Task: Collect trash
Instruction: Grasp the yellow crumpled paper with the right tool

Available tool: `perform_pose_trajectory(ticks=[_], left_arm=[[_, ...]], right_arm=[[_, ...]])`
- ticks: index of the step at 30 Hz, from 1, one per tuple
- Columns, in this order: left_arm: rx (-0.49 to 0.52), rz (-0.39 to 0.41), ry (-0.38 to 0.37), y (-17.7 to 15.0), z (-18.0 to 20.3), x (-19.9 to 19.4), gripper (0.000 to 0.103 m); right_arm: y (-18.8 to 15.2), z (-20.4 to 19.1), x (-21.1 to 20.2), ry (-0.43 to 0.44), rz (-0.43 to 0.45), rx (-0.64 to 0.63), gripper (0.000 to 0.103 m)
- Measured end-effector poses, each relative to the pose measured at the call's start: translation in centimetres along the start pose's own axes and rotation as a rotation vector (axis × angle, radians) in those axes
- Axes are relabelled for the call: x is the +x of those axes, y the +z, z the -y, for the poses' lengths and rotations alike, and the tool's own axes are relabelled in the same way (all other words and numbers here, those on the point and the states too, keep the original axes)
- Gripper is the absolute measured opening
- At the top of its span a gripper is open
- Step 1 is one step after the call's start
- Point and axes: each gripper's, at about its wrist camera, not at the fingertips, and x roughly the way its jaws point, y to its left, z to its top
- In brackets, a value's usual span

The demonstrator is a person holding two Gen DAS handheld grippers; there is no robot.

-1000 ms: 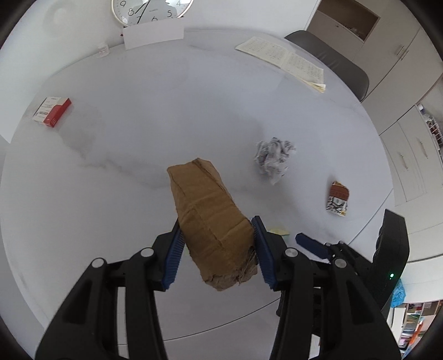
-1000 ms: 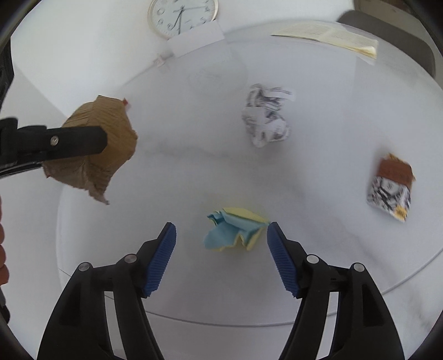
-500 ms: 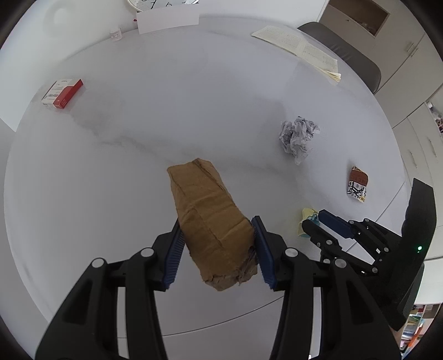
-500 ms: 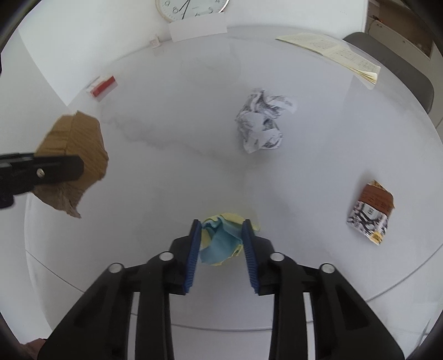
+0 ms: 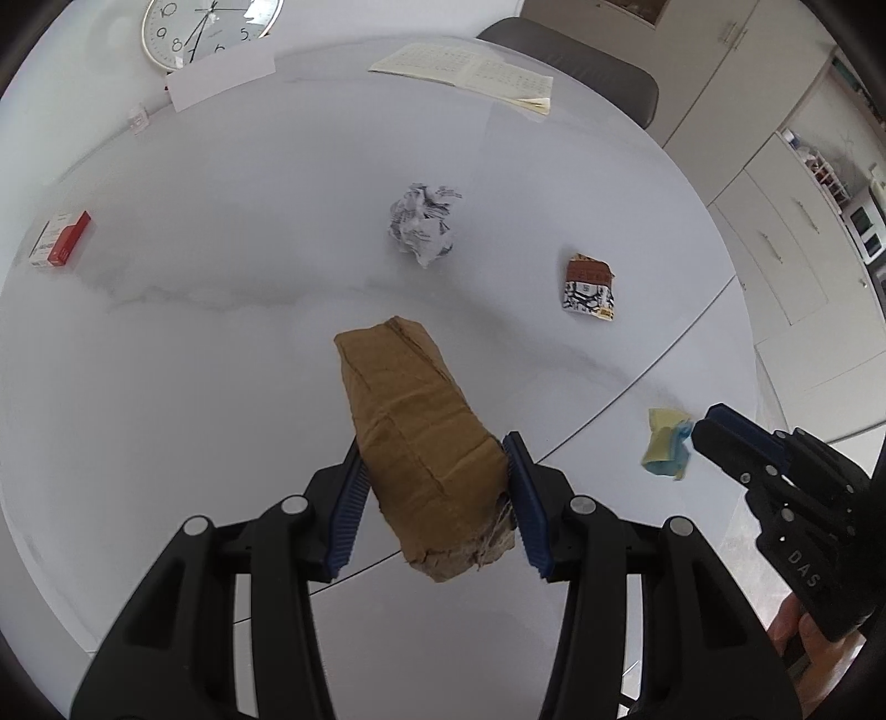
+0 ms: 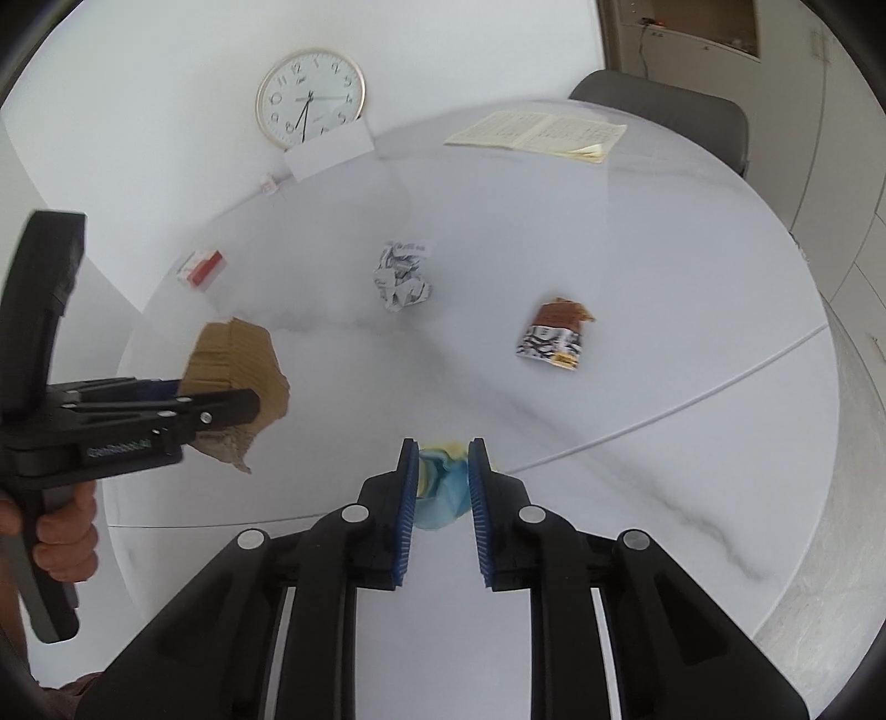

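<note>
My left gripper (image 5: 434, 471) is shut on a crumpled brown paper bag (image 5: 415, 421) and holds it above the white round table (image 5: 166, 343). The bag also shows in the right wrist view (image 6: 238, 365), at the left. My right gripper (image 6: 441, 471) is shut on a wad of blue and yellow paper (image 6: 440, 487), lifted off the table near its front edge. The wad shows in the left wrist view (image 5: 667, 443) at the right. A crumpled white printed paper ball (image 5: 423, 224) and a brown and white snack wrapper (image 5: 590, 288) lie on the table.
A red and white small box (image 5: 61, 241) lies at the table's left. An open notebook (image 5: 470, 75) lies at the far side, by a grey chair (image 5: 581, 61). A wall clock (image 5: 207, 25) and a white card (image 5: 221, 77) stand at the back. Cabinets (image 5: 792, 221) are on the right.
My right gripper closed on the blue and yellow wad and lifted it off the table. My left gripper kept hold of the brown bag and shifted back and up.
</note>
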Motion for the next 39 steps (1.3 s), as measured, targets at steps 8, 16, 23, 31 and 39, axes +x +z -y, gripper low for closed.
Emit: perform_pose_trajectory(ticks=[8,16,23,31,39], left_arm=[[0.074,-0.011,-0.032,-1.9,3.7,-0.1,0.047],[0.07,-0.025,-0.004,-3.3,3.2,0.0,0.047],[0.045,-0.033,0.005,-4.0,2.0,0.0,0.047],[0.059,-0.044,-0.006,-3.8,2.3,0.6,0.047],[0.079,-0.043,-0.019,-3.1,3.1,0.9,0.047]], right_arm=[[-4.0,2.9,-4.1,-0.029,0.009,0.074,0.018],[-4.2,1.7,1.1,-0.014,-0.058,0.01,0.063],[-3.3,1.0,8.0,-0.063,-0.165,-0.017,0.063],[-2.9,0.7,9.5,-0.202,-0.189,-0.036,0.063],[-3.2,2.7,9.3,-0.26,-0.191,-0.011,0.056]])
